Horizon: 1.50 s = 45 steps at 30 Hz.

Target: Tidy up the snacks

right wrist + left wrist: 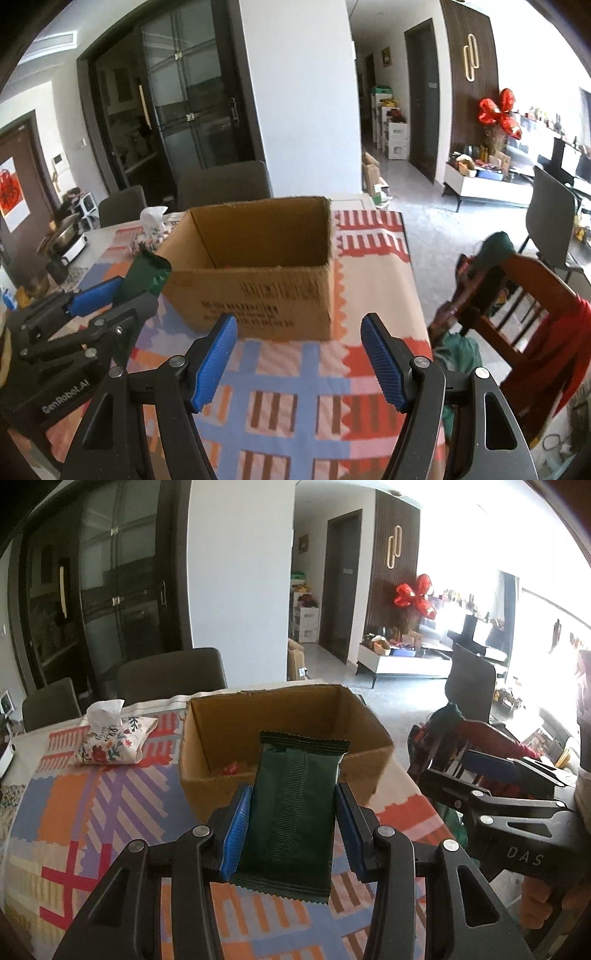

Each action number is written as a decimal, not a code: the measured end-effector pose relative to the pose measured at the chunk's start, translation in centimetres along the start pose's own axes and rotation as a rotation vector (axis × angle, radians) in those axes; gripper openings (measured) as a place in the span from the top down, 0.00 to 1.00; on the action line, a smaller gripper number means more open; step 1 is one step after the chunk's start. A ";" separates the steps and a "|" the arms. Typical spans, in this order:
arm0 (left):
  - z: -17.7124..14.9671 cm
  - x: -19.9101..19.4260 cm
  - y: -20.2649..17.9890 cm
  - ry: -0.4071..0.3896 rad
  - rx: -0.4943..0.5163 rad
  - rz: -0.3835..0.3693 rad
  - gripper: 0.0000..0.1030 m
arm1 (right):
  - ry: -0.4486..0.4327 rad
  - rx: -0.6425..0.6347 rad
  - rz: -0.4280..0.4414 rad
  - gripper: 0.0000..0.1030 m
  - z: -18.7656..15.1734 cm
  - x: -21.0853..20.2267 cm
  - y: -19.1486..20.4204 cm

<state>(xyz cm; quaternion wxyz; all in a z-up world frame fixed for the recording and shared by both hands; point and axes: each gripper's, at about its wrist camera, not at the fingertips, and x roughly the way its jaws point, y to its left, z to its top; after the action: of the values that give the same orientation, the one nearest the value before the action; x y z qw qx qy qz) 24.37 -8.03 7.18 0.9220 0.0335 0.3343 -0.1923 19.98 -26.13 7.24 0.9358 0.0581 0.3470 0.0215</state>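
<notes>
Dark green foil wraps the snack packet (295, 812) clamped lengthwise between the blue pads (236, 830) of the left hand-held gripper (291, 830); the pads press on both long edges and the jaws stand partly closed around it. The packet is off the tabletop (110, 812), its far end in front of the open cardboard box (280, 734), where something red lies on the box floor. The right hand-held gripper (299, 358) has its jaws wide apart with nothing between them, and it points at the printed side of the box, with the patterned cloth below. A floral tissue pouch (110, 742) lies on the tabletop to the left of the box.
</notes>
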 end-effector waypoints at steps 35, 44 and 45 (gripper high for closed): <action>7.8 8.8 4.6 0.143 -0.030 0.147 0.40 | 0.190 -0.058 -0.002 0.32 8.2 9.4 1.7; 5.0 4.5 4.3 0.064 -0.022 0.237 0.23 | 0.151 -0.069 -0.008 0.24 6.5 7.5 2.0; 4.5 3.8 4.1 0.050 -0.017 0.245 0.21 | 0.137 -0.072 -0.015 0.23 6.1 7.0 2.0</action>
<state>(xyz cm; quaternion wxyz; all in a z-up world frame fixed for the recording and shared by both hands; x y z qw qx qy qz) 31.33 -6.32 8.00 0.9302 0.0709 0.3524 -0.0744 29.29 -24.13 7.54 0.9115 0.0201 0.4096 0.0311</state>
